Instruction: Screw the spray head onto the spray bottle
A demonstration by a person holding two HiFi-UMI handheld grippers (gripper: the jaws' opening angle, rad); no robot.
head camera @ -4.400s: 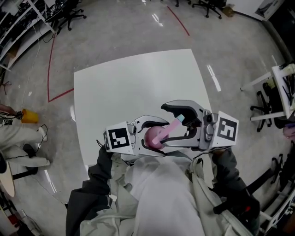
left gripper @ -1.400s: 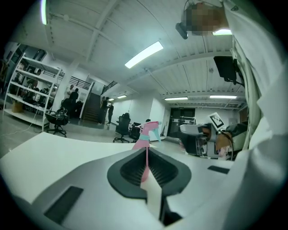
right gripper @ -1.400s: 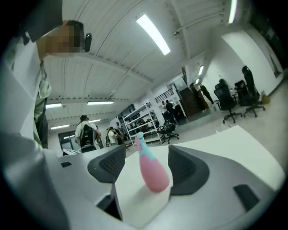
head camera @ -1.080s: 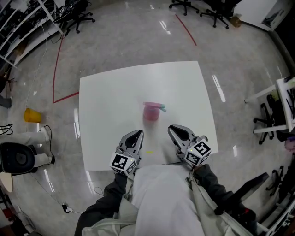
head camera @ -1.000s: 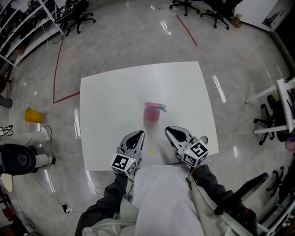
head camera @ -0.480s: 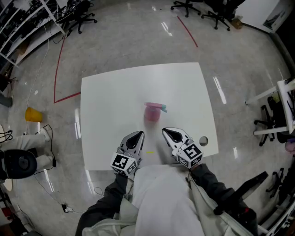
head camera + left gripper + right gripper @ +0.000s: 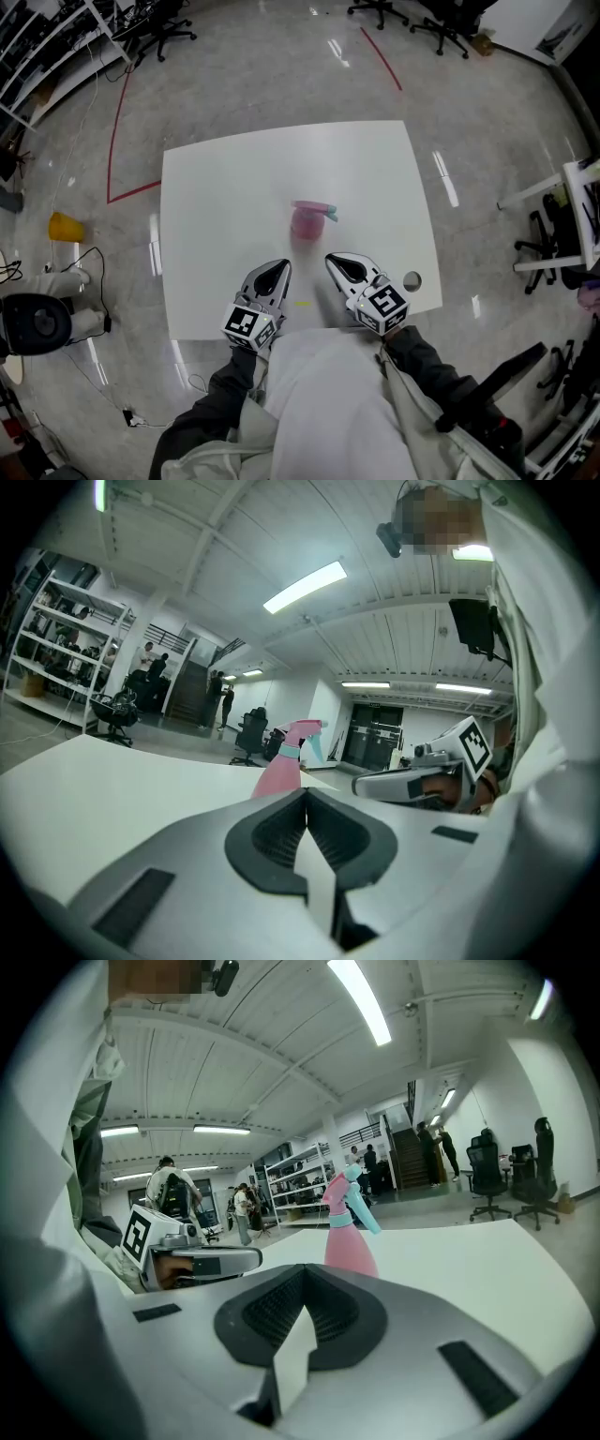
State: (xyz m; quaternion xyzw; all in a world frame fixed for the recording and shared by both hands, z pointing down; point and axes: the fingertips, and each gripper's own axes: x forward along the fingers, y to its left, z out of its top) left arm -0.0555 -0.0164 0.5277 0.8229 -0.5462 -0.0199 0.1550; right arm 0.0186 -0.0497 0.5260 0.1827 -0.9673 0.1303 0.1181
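Pink spray bottle (image 7: 307, 228) stands upright, roughly mid-desk (image 7: 225, 197). Spray head (image 7: 317, 209) sits on its neck: pink top, teal collar and trigger.

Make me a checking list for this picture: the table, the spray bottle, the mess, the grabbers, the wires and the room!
Surface: white table, glossy.
Job's things: pink spray bottle upright mid-table, spray head on top; how tight it is cannot be told.
Clutter: small round grey thing near the right edge, too small to identify.
Grippers: left gripper and right gripper both shut, empty, near the front edge, apart from the bottle.
Cables: black cable on the floor, left.
Surroundings: yellow object, red floor line, office chairs.
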